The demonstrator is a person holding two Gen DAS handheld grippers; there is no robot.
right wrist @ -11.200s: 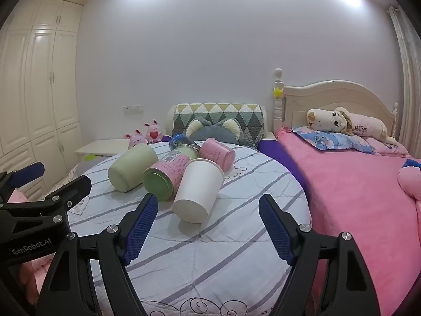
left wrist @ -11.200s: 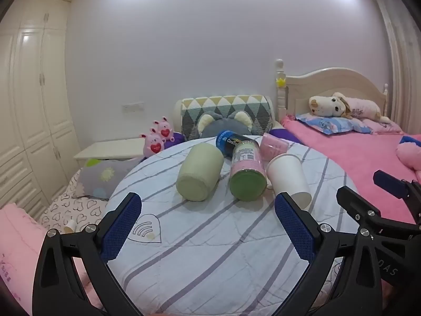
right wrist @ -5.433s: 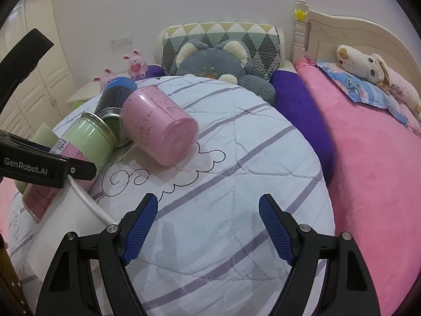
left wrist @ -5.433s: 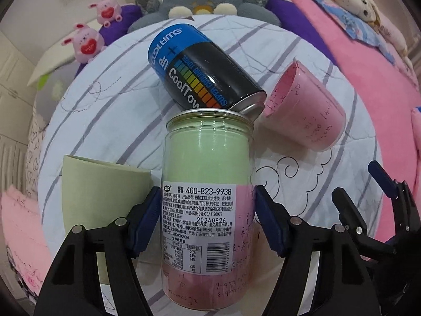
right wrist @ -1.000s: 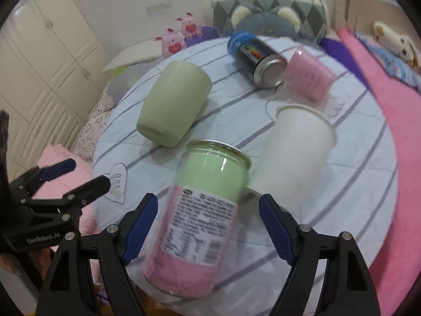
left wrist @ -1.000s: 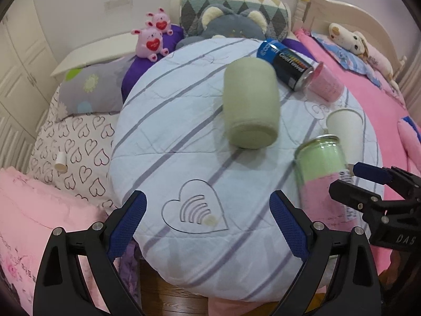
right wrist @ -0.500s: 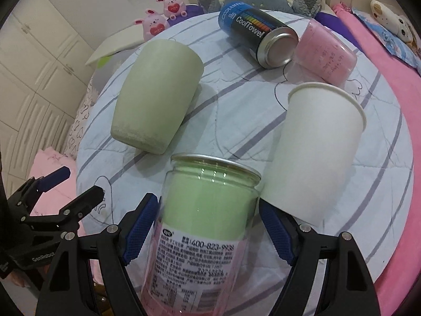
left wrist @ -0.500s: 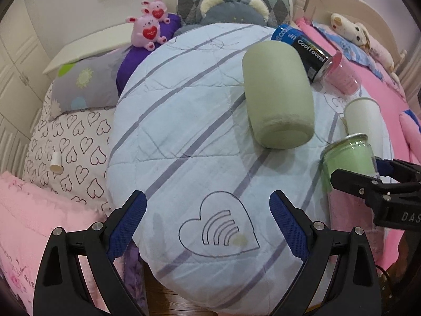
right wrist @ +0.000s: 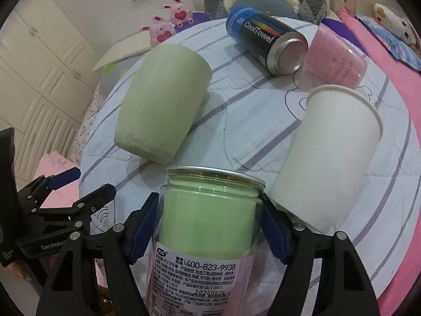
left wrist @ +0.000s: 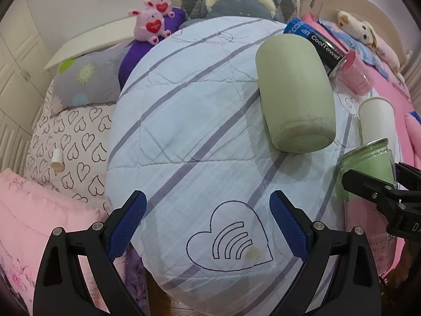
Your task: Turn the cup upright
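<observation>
My right gripper [right wrist: 210,226] is shut on a clear jar of green and pink filling [right wrist: 208,226], which stands upright at the near edge of the round quilted table [right wrist: 247,121]. The jar also shows in the left wrist view [left wrist: 368,168], with the right gripper's fingers [left wrist: 368,187] around it. My left gripper [left wrist: 208,221] is open and empty above the heart print at the table's near edge. A pale green cup [left wrist: 292,92] [right wrist: 160,105] lies on its side. A white paper cup [right wrist: 326,158] stands upright beside the jar.
A black and blue CoolTowel can [right wrist: 265,39] and a pink cup [right wrist: 334,60] lie on their sides at the far side. Cushions and pink plush rabbits [left wrist: 152,23] sit behind the table. A pink bed [right wrist: 394,39] is to the right.
My right gripper moved forward around the upright jar and closed on it. My left gripper drew slightly closer to the table and stayed open.
</observation>
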